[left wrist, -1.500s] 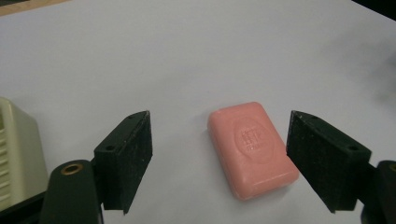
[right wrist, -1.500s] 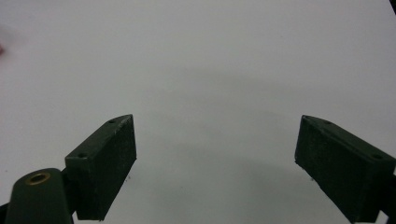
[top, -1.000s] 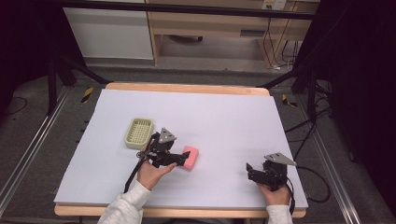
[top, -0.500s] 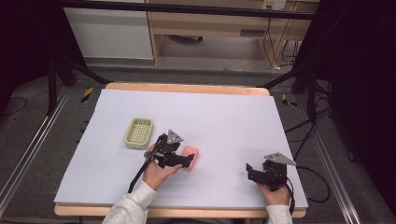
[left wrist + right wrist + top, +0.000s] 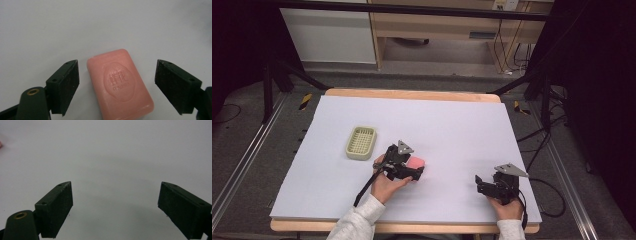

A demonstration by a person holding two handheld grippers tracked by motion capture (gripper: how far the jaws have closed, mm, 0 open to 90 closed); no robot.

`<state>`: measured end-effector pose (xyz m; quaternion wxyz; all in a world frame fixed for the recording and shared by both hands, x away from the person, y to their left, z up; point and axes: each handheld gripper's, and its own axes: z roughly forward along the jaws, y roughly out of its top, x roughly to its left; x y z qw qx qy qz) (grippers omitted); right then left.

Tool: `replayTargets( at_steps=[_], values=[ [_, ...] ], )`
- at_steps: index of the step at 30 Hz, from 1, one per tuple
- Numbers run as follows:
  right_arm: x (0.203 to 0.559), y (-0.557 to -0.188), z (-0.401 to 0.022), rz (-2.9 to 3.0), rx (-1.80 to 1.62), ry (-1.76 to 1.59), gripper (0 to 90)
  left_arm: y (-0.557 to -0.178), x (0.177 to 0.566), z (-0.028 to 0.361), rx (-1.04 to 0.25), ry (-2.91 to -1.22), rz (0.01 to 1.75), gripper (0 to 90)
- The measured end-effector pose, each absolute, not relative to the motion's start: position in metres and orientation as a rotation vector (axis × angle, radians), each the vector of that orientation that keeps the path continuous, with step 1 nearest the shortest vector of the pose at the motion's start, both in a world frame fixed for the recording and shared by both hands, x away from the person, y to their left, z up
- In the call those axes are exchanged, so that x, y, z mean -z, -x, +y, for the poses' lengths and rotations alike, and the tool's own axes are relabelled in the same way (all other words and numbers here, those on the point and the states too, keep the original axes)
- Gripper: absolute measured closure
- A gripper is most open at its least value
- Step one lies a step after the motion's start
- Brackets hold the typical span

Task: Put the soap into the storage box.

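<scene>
Between wide left tool [image 5: 116, 82] jaws, embossed rounded pink soap [image 5: 120, 85].

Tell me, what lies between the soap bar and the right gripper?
Bare table in the high view: nothing lies between the soap bar and the right gripper.

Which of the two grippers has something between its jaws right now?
The left gripper: its open jaws straddle the pink soap bar lying flat on the table, not yet clamped. The right gripper is open over bare white table.

Soap [image 5: 415, 163] right of basket [image 5: 361, 142], on table [image 5: 462, 125]
</scene>
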<state>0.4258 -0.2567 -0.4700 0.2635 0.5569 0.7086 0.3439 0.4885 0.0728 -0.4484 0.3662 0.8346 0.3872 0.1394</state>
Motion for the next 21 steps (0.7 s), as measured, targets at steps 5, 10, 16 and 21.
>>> replayTargets(
  at_steps=[5, 10, 16, 21],
  values=[
    [0.47, -0.426, -0.256, 1.917, -0.926, -1.507, 12.8, -0.489, 0.453, 0.07, -0.361, -2.144, 1.003, 20.1],
    [0.47, -0.426, -0.256, 1.918, -0.925, -1.506, 12.8, -0.49, 0.458, 0.067, -0.354, -2.154, 1.01, 21.0],
    [0.471, -0.427, -0.256, 1.924, -0.923, -1.503, 12.8, -0.491, 0.464, 0.067, -0.342, -2.16, 1.023, 23.0],
    [0.471, -0.427, -0.256, 1.929, -0.922, -1.504, 12.8, -0.491, 0.466, 0.066, -0.346, -2.171, 1.024, 23.8]
  ],
)
